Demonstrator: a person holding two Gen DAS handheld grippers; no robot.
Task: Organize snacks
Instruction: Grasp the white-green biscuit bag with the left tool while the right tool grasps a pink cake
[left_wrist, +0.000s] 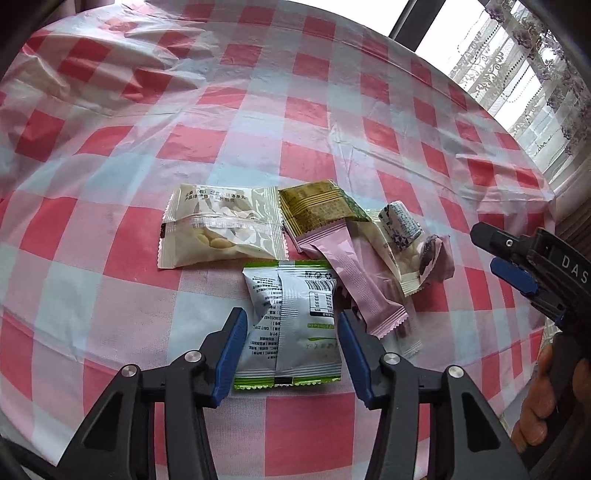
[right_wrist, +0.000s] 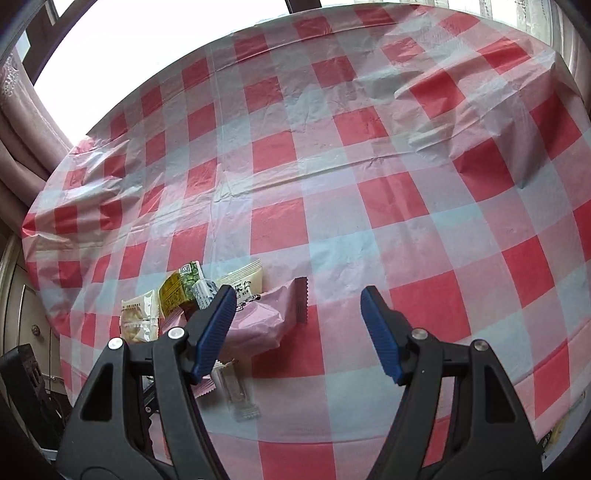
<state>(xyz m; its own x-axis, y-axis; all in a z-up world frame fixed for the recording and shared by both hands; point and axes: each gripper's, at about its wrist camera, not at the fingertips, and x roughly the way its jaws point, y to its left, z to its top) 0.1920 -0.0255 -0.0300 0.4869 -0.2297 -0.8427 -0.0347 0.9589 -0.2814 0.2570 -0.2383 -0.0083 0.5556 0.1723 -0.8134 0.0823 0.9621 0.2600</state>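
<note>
Several snack packets lie in a loose heap on the red-and-white checked tablecloth (left_wrist: 295, 110). A grey-and-green packet (left_wrist: 291, 325) lies between the fingers of my open left gripper (left_wrist: 291, 325), not squeezed. Behind it are a clear packet of pale nuts (left_wrist: 221, 229), an olive-yellow packet (left_wrist: 314, 206), a long pink packet (left_wrist: 354, 273) and a small blue-and-white wrapped sweet (left_wrist: 400, 225). My right gripper (right_wrist: 299, 306) is open and empty, with a pink packet (right_wrist: 258, 321) beside its left finger. It also shows at the right of the left wrist view (left_wrist: 517, 266).
The table edge curves along the far side, with a window and lace curtain (left_wrist: 517, 74) beyond. A mauve curtain (right_wrist: 22, 147) hangs at the left. A clear thin packet (right_wrist: 236, 391) lies near the table's front edge.
</note>
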